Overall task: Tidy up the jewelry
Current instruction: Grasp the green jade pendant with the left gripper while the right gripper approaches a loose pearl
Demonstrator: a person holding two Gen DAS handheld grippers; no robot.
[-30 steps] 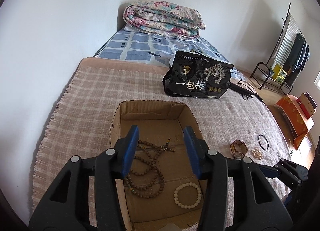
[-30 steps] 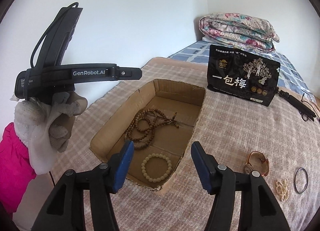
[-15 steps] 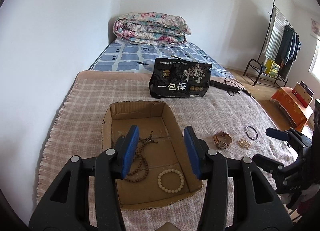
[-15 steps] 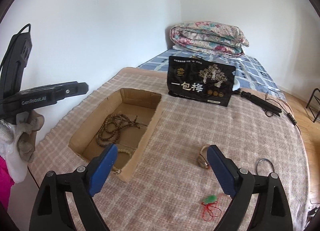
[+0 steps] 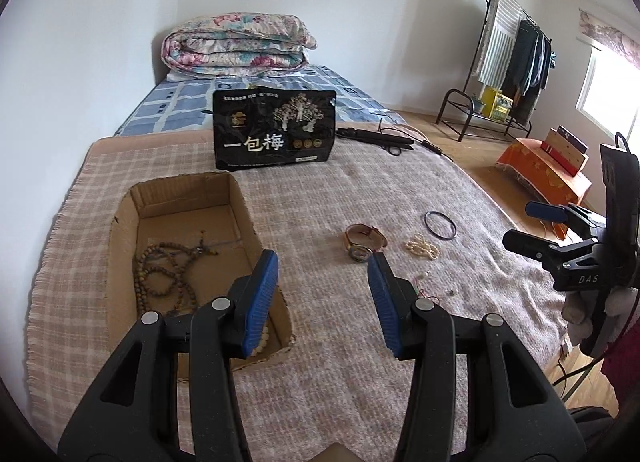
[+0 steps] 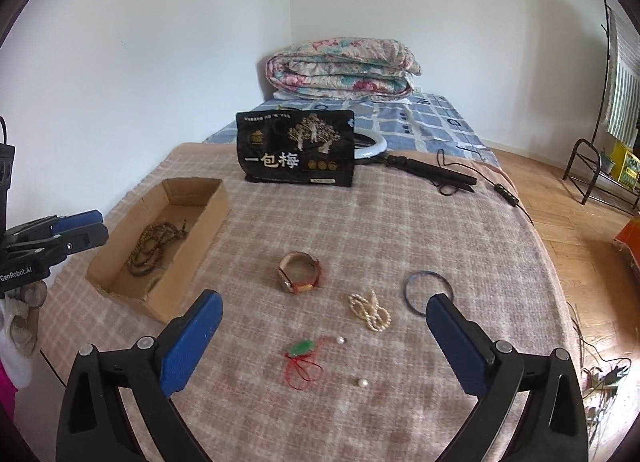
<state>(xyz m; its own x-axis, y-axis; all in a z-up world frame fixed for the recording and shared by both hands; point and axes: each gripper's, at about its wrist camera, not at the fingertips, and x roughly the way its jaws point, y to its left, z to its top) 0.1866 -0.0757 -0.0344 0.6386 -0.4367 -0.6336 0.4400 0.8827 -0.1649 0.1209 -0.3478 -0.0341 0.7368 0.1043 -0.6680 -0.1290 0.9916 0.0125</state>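
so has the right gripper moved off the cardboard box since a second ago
Yes. The right gripper was over the cardboard box near the cream bracelet; the box now lies to its left, and its opening fingers frame the green pendant.

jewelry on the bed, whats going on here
A person holding a gripper in each hand is sorting jewelry into a cardboard box on the blanket. Brown prayer beads and a pale bead bracelet already lie inside. Both hold nothing: the left gripper is partly open and the right gripper's jaws are opening. The watch, pearl strand, dark bangle, green pendant and two loose pearls remain outside.
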